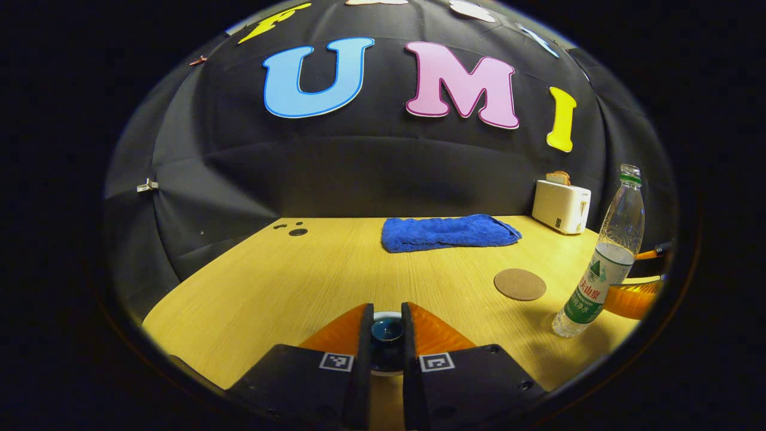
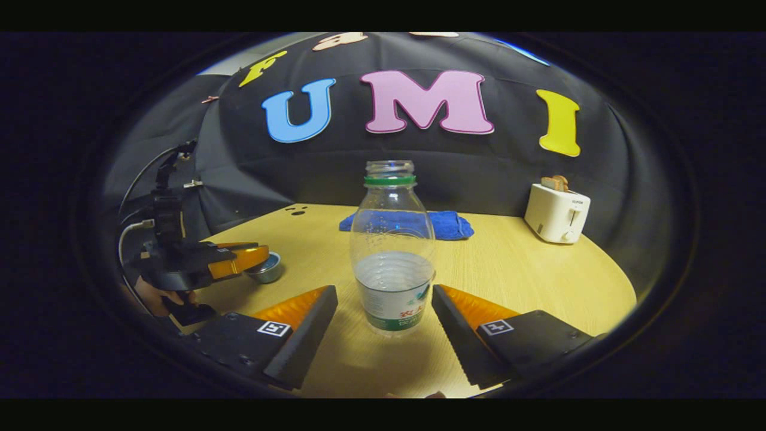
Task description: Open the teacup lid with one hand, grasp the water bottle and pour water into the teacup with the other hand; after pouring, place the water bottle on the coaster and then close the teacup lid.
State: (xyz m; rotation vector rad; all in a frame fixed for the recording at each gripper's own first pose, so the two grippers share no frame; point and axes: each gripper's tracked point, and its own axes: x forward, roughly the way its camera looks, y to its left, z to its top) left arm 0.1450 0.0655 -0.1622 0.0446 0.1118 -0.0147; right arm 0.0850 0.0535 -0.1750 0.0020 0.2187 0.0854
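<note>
Where the left gripper point(image 1: 386, 335) reaches forward in the left gripper view, its jaws stand close together on either side of the teacup lid point(image 1: 386, 330), a small dark, glossy round piece with a pale rim of the teacup point(image 1: 386, 313) showing just behind it. The fingers hide nearly all of the cup, so whether the pads truly press on the lid is hard to make out; they look to be touching it. In the right gripper view that same cup point(image 2: 267, 267) is a small blue-grey bowl shape, half covered by the left gripper's fingers, with a hand point(image 2: 157, 297) partly visible below the gripper's body.

The right gripper point(image 2: 386, 320) has its jaws spread wide, one on each side of the water bottle point(image 2: 392, 251) and apart from it. The bottle stands upright on the worktop point(image 2: 526, 269), clear plastic, cap off, a green ring at its neck, a white and green label low down, and water reaching roughly halfway. In the left gripper view the bottle point(image 1: 601, 257) appears at the right edge, leaning only through the lens, with a finger of the right gripper behind it cut off by the edge.

Near the bottle lies the round brown coaster point(image 1: 519, 284), bare. Farther back a folded blue towel point(image 1: 447, 232) lies flat, and a white toaster point(image 1: 561, 205) with bread in its slot stands at the far right corner. Small dark holes point(image 1: 296, 230) mark the worktop's far left.
</note>
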